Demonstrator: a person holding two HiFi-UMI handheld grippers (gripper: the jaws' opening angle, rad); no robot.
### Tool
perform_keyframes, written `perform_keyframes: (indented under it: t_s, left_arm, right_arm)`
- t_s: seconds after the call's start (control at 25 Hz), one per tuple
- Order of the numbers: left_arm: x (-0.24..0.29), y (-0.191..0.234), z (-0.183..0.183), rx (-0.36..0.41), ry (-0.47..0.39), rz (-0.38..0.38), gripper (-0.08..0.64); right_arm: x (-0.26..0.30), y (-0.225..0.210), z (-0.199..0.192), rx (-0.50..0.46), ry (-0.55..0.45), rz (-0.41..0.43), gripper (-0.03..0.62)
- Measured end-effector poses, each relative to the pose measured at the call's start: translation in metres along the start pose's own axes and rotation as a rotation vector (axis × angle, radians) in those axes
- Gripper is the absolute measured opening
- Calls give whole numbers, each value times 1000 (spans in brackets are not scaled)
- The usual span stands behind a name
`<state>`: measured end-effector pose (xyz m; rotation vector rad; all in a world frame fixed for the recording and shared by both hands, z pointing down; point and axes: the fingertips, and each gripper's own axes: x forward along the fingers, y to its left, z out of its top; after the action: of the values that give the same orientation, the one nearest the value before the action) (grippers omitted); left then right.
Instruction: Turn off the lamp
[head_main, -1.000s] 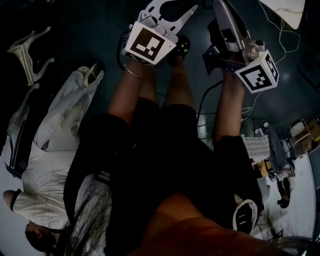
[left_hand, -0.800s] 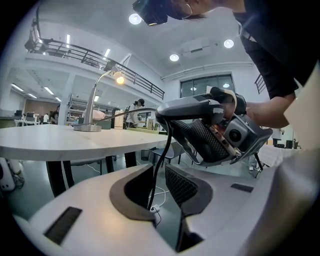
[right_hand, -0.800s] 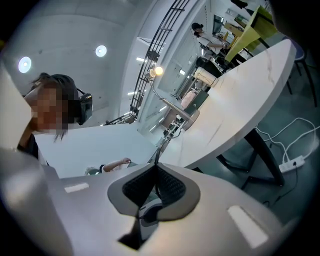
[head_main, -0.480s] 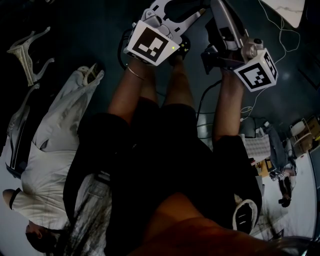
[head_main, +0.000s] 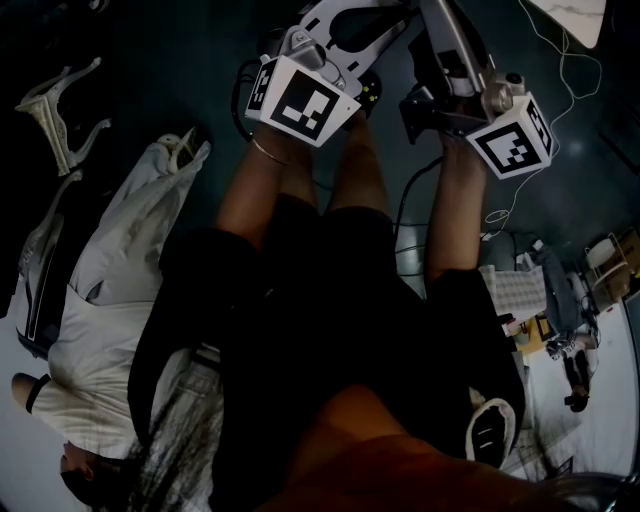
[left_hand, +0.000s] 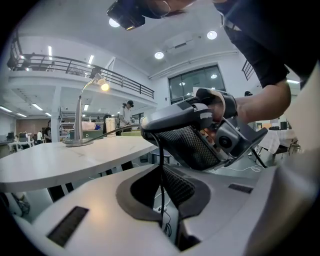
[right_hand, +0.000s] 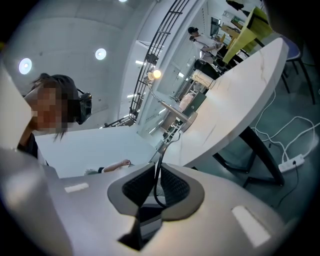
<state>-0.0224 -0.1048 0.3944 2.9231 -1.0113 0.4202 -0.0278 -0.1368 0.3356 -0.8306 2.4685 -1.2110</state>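
The floor (head_main: 140, 40) is viewed steeply from the head; the distant lamp (left_hand: 78, 120) is shared by both gripper views.

Head view dim; gripper views bright, edge-warped; lamp (left_hand: 104, 86) glows

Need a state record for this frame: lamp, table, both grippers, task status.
lamp: desk lamp, bent neck, bulb glowing, upright
table: white table, the lamp's base rests on it
left: left gripper, jaws together, nothing between them, not touching the lamp
right: right gripper, jaws together, nothing between them, not touching the lamp
floor: power strip with white cable under the table
task status: lamp lit, switch-off not yet done
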Motion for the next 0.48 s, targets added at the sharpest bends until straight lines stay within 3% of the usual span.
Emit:
perform_keyframes:
  t_s: [0.48]
  left_arm:
    - [-5,3,23,-48,-72,-27,23]
  right_arm:
    - [-15,-7,11,-241,4,-76,34]
